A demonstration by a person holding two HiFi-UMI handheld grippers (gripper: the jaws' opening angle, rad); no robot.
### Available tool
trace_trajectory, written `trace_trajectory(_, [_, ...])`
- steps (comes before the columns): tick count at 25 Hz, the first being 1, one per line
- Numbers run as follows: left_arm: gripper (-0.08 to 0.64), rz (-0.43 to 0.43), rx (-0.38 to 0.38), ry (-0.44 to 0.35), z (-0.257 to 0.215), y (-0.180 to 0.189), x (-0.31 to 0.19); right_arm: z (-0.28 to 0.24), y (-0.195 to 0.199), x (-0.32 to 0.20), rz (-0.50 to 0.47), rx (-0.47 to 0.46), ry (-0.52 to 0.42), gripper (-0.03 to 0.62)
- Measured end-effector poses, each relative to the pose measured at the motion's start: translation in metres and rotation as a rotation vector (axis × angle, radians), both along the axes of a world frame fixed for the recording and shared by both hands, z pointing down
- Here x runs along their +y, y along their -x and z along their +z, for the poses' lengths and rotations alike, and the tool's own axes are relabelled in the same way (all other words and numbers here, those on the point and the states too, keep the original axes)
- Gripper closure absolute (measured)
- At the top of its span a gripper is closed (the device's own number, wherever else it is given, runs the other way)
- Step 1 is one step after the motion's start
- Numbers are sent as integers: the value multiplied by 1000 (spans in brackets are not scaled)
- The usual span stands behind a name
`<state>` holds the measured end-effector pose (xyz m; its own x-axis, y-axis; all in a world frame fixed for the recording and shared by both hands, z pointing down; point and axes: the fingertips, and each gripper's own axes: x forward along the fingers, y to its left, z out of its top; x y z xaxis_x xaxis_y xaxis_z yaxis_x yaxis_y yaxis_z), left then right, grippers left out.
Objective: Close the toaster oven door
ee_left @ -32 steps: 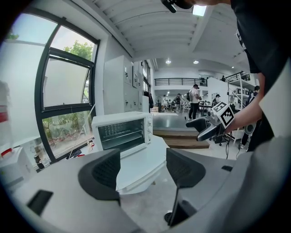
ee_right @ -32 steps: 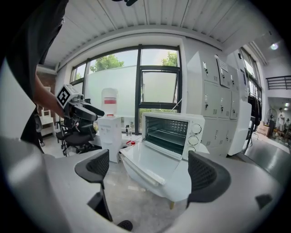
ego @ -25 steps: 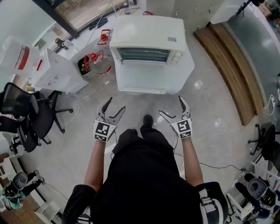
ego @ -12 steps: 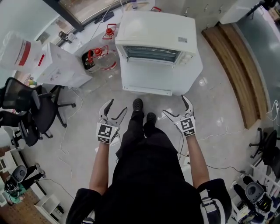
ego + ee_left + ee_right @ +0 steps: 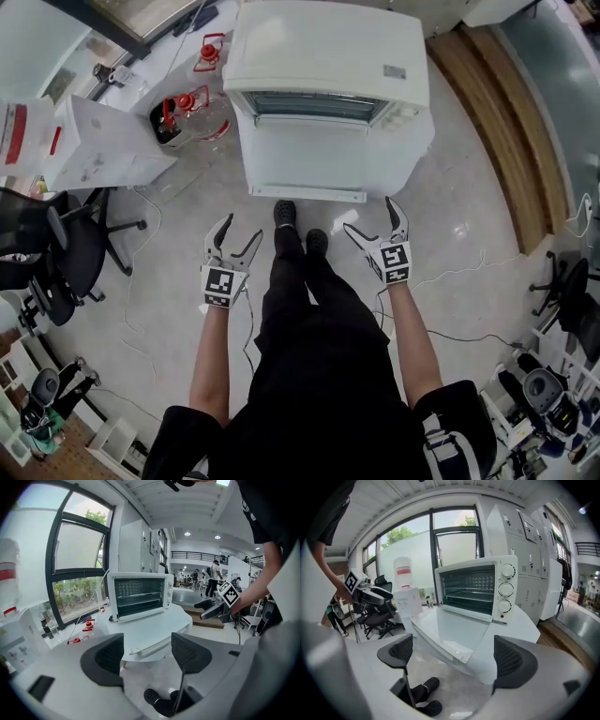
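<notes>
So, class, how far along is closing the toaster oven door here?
Nothing done yet: the toaster oven door lies fully open, flat. In hand: the person stands at it, left tongs and right tongs open, empty, short of the door. Left: lift the door shut.

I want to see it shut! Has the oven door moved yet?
No. The toaster oven door still lies folded down flat in front of the toaster oven, leaving the rack opening uncovered, just as a second ago.

Glossy white toaster oven (image 5: 328, 89); glass door (image 5: 452, 632)
</notes>
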<state>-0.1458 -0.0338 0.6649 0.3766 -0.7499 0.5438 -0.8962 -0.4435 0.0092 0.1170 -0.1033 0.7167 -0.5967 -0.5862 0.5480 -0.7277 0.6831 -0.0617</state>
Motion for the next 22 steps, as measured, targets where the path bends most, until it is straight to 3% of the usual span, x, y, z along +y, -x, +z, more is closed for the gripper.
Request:
trace_trajectory(5, [262, 7, -13, 49, 49, 6, -18, 36, 1, -10, 8, 45, 40, 38])
trace_trajectory(10, [259, -42, 0, 105, 99, 15, -34, 68, -2, -25, 20, 77, 55, 38])
trace_trajectory(17, [258, -105, 10, 115, 134, 32, -56, 98, 1, -35, 83, 121, 66, 38])
trace_trajectory(22, [258, -99, 21, 131, 156, 29, -73, 113, 7, -43, 112, 126, 85, 38])
